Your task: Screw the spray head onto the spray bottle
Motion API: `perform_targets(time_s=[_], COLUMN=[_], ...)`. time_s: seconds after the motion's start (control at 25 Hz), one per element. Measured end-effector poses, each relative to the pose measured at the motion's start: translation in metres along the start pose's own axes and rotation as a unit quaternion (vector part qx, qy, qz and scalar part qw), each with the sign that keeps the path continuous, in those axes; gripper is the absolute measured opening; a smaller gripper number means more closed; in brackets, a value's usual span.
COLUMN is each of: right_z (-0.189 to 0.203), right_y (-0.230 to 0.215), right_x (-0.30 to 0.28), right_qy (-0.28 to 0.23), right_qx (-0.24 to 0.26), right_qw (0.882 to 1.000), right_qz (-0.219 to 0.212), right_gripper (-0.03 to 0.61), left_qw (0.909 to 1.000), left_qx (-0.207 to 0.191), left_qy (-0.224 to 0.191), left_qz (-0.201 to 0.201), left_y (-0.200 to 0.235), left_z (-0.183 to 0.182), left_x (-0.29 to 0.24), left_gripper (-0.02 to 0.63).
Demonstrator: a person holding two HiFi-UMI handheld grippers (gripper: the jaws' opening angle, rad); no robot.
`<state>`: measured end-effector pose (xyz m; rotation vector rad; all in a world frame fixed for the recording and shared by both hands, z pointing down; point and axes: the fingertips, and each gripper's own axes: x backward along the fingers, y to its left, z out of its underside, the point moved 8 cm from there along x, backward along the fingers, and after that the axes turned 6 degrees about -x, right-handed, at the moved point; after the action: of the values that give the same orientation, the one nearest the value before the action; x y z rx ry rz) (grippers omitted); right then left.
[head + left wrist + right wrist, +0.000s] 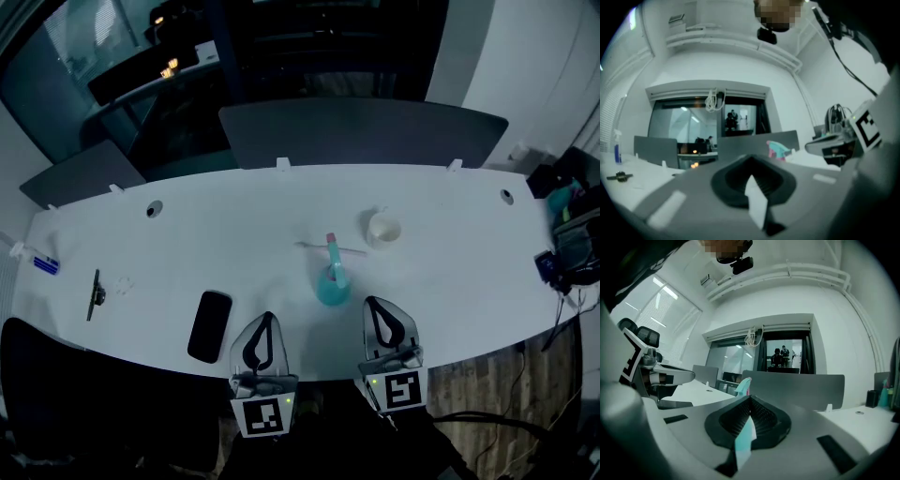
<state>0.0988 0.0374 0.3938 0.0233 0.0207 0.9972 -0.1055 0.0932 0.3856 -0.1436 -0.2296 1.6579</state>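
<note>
As the left gripper is held low at the near edge of the table, its two jaws are pressed together, ribbed black pads meeting in a narrow ridge, nothing between them. Right gripper is the same: jaws closed flat on each other, empty, pads finely grooved inside a dark teardrop-shaped surround on smooth grey plastic. From the head view both point away from the person, side by side, each with a white cube of square black markers at its rear. Spray bottle stands upright on the table just ahead of and between the two tips, touched by neither; squat, rounded teal body. A pink and teal spray head rises from it; whether it is threaded on cannot be told. A thin pale rod lies flat just behind the bottle. Small white cup sits beyond and to the right, apart from the bottle. Glossy black phone, a rounded slab, lies flat left of the left gripper. Tabletop is long, white, matt, with curved edges. Grey partition panel stands along the far side.
</note>
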Motion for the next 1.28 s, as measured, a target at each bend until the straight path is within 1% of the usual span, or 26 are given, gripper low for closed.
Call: perform_targets(time_s=[0.16,0.32,0.44,0.6,0.72,0.8,0.88,1.08,1.28], right_z=[0.002,0.0,-0.007,-0.018,-0.026,-0.031,-0.035,-0.05,-0.055], right_y=[0.032,0.069,0.088,0.102,0.109,0.111,0.112,0.109,0.108], right_x=[0.045,0.083,0.101,0.116,0.122,0.126,0.128,0.135,0.142], right_qy=[0.007,0.01,0.005,-0.013,-0.025,-0.028,-0.028,-0.057,-0.06], right_qx=[0.008,0.008,0.007,0.01,0.004,0.003,0.005,0.016,0.01], right_qw=[0.999,0.998,0.998,0.997,0.998,0.998,0.998,0.997,0.998], right_qz=[0.037,0.06,0.07,0.07,0.065,0.059,0.052,0.041,0.034], right_gripper=[0.006,0.006,0.006,0.006,0.006,0.006,0.006,0.006,0.006], left_qw=[0.9999,0.9994,0.9991,0.9988,0.9988,0.9987,0.9984,0.9976,0.9972], left_qx=[0.004,0.014,0.017,0.001,0.002,-0.004,-0.004,-0.011,-0.015], left_qy=[-0.006,-0.011,-0.019,-0.033,-0.033,-0.035,-0.044,-0.06,-0.067], left_qz=[0.012,0.029,0.034,0.037,0.036,0.037,0.036,0.032,0.03], left_y=[0.006,0.009,0.012,0.013,0.013,0.012,0.01,0.0,-0.002], left_z=[0.0,0.001,-0.004,-0.014,-0.018,-0.022,-0.029,-0.042,-0.048], left_x=[0.044,0.084,0.105,0.125,0.135,0.14,0.144,0.15,0.151], left_gripper=[0.002,0.002,0.002,0.002,0.002,0.002,0.002,0.002,0.002])
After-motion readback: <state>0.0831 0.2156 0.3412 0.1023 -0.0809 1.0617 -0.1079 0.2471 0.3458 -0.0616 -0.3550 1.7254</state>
